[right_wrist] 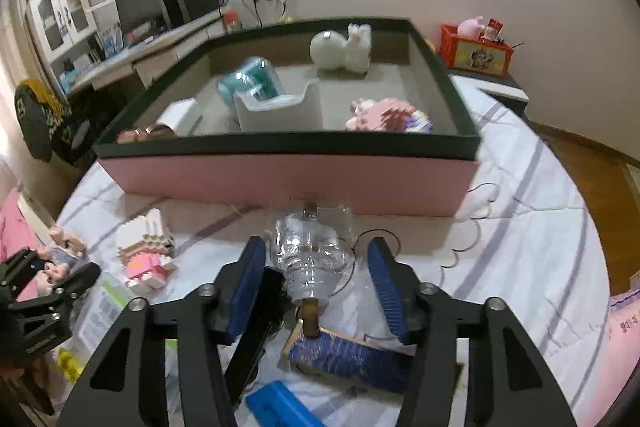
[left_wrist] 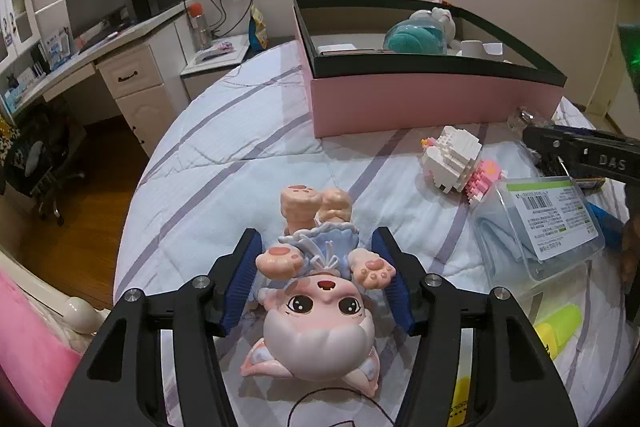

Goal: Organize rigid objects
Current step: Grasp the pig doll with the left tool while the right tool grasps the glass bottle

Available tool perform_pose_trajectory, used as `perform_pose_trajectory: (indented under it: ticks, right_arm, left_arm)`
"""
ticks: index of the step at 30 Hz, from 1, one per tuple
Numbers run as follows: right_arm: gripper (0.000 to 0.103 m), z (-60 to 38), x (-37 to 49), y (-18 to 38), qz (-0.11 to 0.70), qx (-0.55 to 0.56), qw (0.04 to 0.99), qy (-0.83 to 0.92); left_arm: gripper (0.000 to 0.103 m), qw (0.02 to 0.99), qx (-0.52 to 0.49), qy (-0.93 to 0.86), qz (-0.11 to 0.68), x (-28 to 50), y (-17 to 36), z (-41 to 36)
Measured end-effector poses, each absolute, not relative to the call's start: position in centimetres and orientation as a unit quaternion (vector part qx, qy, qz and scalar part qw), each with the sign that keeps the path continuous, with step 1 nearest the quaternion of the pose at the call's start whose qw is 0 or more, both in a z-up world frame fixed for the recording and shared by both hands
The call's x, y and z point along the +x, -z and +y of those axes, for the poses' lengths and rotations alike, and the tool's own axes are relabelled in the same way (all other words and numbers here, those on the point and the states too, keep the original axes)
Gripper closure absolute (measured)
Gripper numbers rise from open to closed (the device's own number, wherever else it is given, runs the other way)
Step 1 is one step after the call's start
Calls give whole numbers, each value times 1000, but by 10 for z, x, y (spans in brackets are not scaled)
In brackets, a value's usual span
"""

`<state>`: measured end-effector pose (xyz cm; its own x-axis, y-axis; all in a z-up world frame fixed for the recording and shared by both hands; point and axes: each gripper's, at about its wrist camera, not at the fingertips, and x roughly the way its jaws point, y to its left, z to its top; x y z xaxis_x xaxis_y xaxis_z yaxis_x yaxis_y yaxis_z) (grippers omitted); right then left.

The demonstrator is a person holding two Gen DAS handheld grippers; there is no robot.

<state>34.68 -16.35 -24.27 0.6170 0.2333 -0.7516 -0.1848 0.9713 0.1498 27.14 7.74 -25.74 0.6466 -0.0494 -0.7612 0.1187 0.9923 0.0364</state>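
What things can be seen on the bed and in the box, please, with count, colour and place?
doll figure: 1, pink with blue dress, lying on bed between left gripper's fingers
white block figure: 1, white and pink, on bed before box
box: 1, pink walls, dark rim, on bed
glass bottle: 1, clear, cork stopper, on bed between right gripper's fingers
clear case: 1, transparent with label, on bed
teal item: 1, in box
white figure: 1, far end of box
pink block figure: 1, in box
bed cover: 1, white with purple stripes
left gripper: open
right gripper: open
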Motion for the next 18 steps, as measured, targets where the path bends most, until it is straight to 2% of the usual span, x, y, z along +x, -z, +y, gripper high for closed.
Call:
perform_pose_trajectory:
  ticks: [5, 10, 12, 18]
  right_arm:
    - [47, -167, 354, 246, 430, 41, 894, -117]
    - [47, -163, 362, 247, 434, 32, 894, -105]
    - [52, -163, 360, 247, 427, 28, 898, -104]
    - [52, -173, 340, 233, 389, 52, 913, -114]
  left_arm:
    - [41, 906, 35, 46, 419, 272, 258, 80]
    - [61, 911, 36, 47, 407, 267, 257, 79]
    - [61, 913, 32, 48, 403, 265, 256, 80]
    - [61, 917, 5, 46, 396, 263, 247, 84]
